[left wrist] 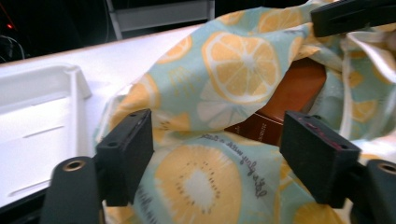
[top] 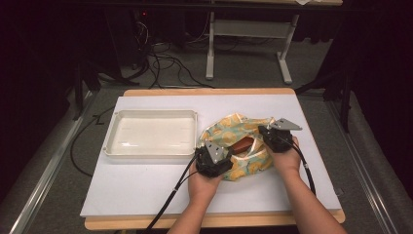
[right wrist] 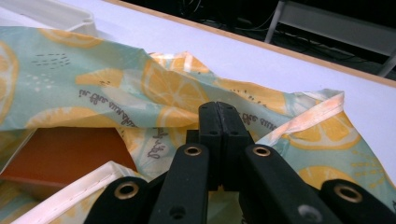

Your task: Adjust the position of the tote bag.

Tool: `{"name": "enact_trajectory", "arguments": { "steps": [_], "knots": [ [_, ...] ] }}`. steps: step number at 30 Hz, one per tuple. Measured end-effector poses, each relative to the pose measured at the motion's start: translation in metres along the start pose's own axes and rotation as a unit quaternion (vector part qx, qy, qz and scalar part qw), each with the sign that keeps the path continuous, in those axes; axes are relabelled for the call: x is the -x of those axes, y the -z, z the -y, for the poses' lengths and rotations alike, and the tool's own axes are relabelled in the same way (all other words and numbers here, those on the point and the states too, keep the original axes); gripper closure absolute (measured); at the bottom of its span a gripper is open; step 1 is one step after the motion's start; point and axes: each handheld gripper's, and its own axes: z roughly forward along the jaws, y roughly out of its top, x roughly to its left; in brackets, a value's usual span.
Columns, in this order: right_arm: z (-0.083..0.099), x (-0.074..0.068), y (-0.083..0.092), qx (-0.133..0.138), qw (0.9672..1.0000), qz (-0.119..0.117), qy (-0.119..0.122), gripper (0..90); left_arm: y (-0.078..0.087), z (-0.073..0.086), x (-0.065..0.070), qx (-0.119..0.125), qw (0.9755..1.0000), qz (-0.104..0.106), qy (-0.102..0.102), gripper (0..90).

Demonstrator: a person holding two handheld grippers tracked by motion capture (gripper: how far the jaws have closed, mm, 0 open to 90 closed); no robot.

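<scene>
The tray (top: 152,132) left of the bag (top: 239,146) sits empty. Your left claw (left wrist: 217,151) gapes wide, gripping nothing, at the bag's near edge. Your right claw (right wrist: 218,135) is pinched tight on its cloth. The brown box (left wrist: 285,105) remains inside; I judge taking it out is left.

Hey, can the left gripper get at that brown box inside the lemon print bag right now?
Probably yes: the left gripper is open, and the brown box shows through the bag mouth just past its jaws, though bag cloth lies under them.
</scene>
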Motion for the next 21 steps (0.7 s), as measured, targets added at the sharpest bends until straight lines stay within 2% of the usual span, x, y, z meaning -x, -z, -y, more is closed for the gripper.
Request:
{"name": "enact_trajectory", "arguments": {
  "steps": [3,4,5,6,7,8,10,12,14,17,18,21],
  "knots": [
    [-0.002,0.001,-0.003,-0.003,1.0,0.007,0.0,90.0,0.012,0.0,0.0,0.027,0.9994,0.02,0.005,44.9],
    [-0.003,0.002,-0.005,-0.005,0.9999,0.009,-0.002,90.0,0.016,0.0,0.0,0.034,0.999,0.029,0.007,63.5],
    [-0.003,0.002,-0.005,-0.005,0.9999,0.009,-0.002,90.0,0.019,-0.001,0.0,0.04,0.9983,0.04,0.013,63.5],
    [-0.003,0.003,-0.005,-0.006,0.9999,0.01,-0.003,90.0,0.023,-0.001,0.001,0.045,0.9977,0.047,0.017,67.8],
    [-0.003,0.003,-0.005,-0.005,0.9999,0.012,-0.002,90.0,0.026,-0.002,0.003,0.058,0.9973,0.044,0.013,75.5],
    [-0.004,0.004,-0.005,-0.005,0.9999,0.012,-0.002,90.0,0.029,-0.003,0.005,0.071,0.9963,0.047,0.011,79.0],
    [-0.004,0.003,-0.005,-0.005,0.9999,0.011,-0.005,90.0,0.029,-0.007,0.008,0.074,0.9952,0.064,0.011,85.2],
    [-0.004,0.002,-0.005,-0.007,0.9999,0.009,-0.002,90.0,0.022,-0.013,0.014,0.068,0.9952,0.071,-0.008,88.2],
    [-0.003,0.0,-0.004,-0.006,1.0,0.007,-0.001,90.0,0.006,-0.019,0.018,0.039,0.996,0.077,-0.025,88.4],
    [-0.003,-0.004,-0.002,-0.006,1.0,0.005,0.001,90.0,-0.024,-0.02,0.02,-0.011,0.9971,0.062,-0.044,85.2],
    [-0.003,-0.005,-0.002,-0.007,1.0,0.002,0.001,90.0,-0.032,-0.019,0.018,-0.023,0.9973,0.054,-0.043,83.6],
    [-0.002,-0.007,-0.001,-0.011,0.9999,0.0,0.004,90.0,-0.048,-0.019,0.005,-0.036,0.9987,0.035,-0.001,82.6]
  ]
}}
